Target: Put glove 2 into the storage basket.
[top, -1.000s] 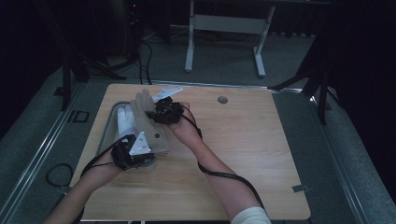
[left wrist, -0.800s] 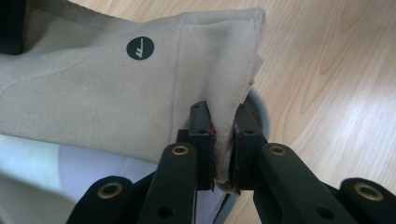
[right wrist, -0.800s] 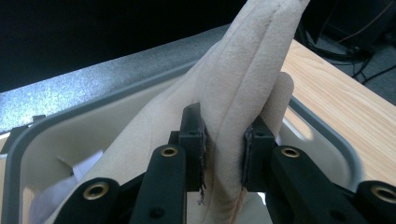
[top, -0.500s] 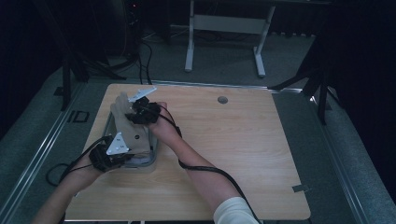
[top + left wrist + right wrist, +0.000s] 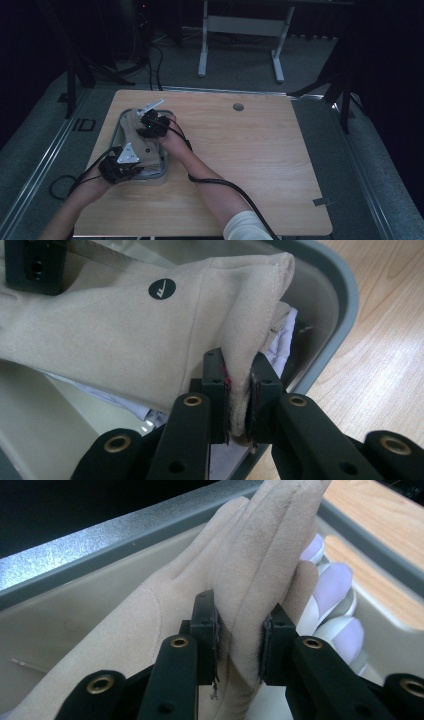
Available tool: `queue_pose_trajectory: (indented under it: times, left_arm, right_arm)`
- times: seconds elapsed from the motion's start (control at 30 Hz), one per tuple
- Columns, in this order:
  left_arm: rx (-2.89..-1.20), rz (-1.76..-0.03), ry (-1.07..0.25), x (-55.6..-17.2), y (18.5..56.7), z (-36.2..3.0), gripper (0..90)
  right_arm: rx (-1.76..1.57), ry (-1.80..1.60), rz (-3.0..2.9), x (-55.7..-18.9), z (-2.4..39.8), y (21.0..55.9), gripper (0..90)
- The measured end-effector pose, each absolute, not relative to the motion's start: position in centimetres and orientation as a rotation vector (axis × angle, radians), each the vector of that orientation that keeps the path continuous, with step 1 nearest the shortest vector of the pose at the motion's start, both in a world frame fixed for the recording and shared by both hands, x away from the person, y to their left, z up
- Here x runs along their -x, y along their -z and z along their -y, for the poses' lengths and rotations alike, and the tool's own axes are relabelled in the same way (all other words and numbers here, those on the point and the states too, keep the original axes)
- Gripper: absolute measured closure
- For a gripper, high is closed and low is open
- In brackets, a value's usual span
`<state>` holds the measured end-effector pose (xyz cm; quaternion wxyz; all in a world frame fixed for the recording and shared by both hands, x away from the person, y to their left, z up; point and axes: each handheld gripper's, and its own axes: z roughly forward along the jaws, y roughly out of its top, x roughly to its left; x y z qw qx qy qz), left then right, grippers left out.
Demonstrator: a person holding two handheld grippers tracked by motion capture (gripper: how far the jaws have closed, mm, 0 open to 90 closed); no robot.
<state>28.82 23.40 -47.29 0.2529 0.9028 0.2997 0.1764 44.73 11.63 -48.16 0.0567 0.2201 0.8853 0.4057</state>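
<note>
Beige suede-like glove [image 5: 136,136] hangs between my two tongs over the grey plastic tray [image 5: 163,162] at the left of the light wooden table [image 5: 260,160]. From the high view, my left tongs [image 5: 131,167] hold the glove's near end at the tray's near rim, and my right tongs [image 5: 148,124] hold its far end over the tray's far half; the glove spans the tray lengthwise. I judge the carrying done and the laying-down underway: the glove is already inside the tray's outline, and what is left is to lower it fully and let go.

In the left gripper view, my left tongs [image 5: 239,390] are pinched narrow on the folded cuff edge of the glove [image 5: 125,335], which carries a small round black label [image 5: 162,288]. Under the glove lies pale white-lilac fabric [image 5: 285,340], and the tray's rounded corner [image 5: 345,305] curves beside bare table. This view shows the label, which the high view is too coarse to show.

In the right gripper view, my right tongs [image 5: 240,640] are clamped on the glove's fingers [image 5: 260,555], with a somewhat wider gap because the bunched fingers are thick. Beside them I see the lilac fingertips of another, white glove [image 5: 335,595] resting in the tray, a detail that the high view hides beneath the beige glove.
</note>
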Motion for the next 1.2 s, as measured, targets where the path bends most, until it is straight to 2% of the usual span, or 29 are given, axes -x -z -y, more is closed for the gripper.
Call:
queue_pose_trajectory:
  times: [0.13,0.2,0.23,0.27,0.3,0.33,0.37,0.47,0.5,0.53,0.6,0.63,0.73,0.87,1.2]
  left_arm:
    - [-2.450,-0.816,-0.474,-28.9,47.4,-23.4,81.2]
    - [-2.430,-0.818,-0.481,-28.7,47.2,-23.6,76.8]
    - [-2.430,-0.818,-0.481,-28.7,47.2,-23.6,73.6]
    - [-2.422,-0.816,-0.482,-28.6,47.1,-23.7,70.6]
    - [-2.415,-0.819,-0.486,-28.5,46.9,-23.7,70.6]
    - [-2.382,-0.845,-0.477,-28.4,46.4,-23.9,61.5]
    - [-2.382,-0.845,-0.477,-28.4,46.4,-23.9,54.9]
    - [-2.311,-0.884,-0.483,-28.1,45.2,-24.2,42.4]
    - [-2.311,-0.884,-0.483,-28.1,45.2,-24.2,37.4]
    - [-2.258,-0.908,-0.473,-28.1,44.6,-24.4,34.9]
    - [-2.227,-0.899,-0.438,-28.0,44.2,-24.3,22.1]
    - [-2.227,-0.899,-0.438,-28.0,44.2,-24.3,19.8]
    - [-2.191,-0.881,-0.471,-27.7,44.0,-23.3,15.5]
    - [-2.155,-0.844,-0.502,-27.5,44.1,-22.4,15.1]
    - [-2.117,-0.773,-0.447,-27.3,44.7,-19.0,15.1]
  right_arm:
    - [-0.657,-1.241,-2.679,-44.7,-11.5,48.3,71.9]
    - [-0.654,-1.261,-2.667,-44.7,-11.1,47.6,58.6]
    - [-0.654,-1.261,-2.667,-44.7,-11.1,47.6,58.6]
    - [-0.649,-1.272,-2.673,-44.7,-10.8,47.1,50.3]
    - [-0.649,-1.272,-2.673,-44.7,-10.8,47.1,50.3]
    - [-0.636,-1.278,-2.666,-44.5,-10.4,46.4,42.4]
    - [-0.636,-1.278,-2.666,-44.5,-10.4,46.4,42.4]
    - [-0.643,-1.321,-2.690,-44.4,-9.4,45.5,26.0]
    - [-0.643,-1.321,-2.690,-44.4,-9.4,45.5,26.0]
    - [-0.622,-1.343,-2.698,-44.2,-8.9,45.2,21.3]
    - [-0.641,-1.392,-2.697,-44.1,-8.5,44.9,18.6]
    - [-0.641,-1.392,-2.697,-44.1,-8.5,44.9,18.6]
    - [-0.613,-1.403,-2.662,-43.8,-7.7,44.5,16.7]
    - [-0.569,-1.409,-2.647,-43.2,-6.5,44.3,15.9]
    - [-0.560,-1.387,-2.613,-42.2,-2.4,44.6,16.2]
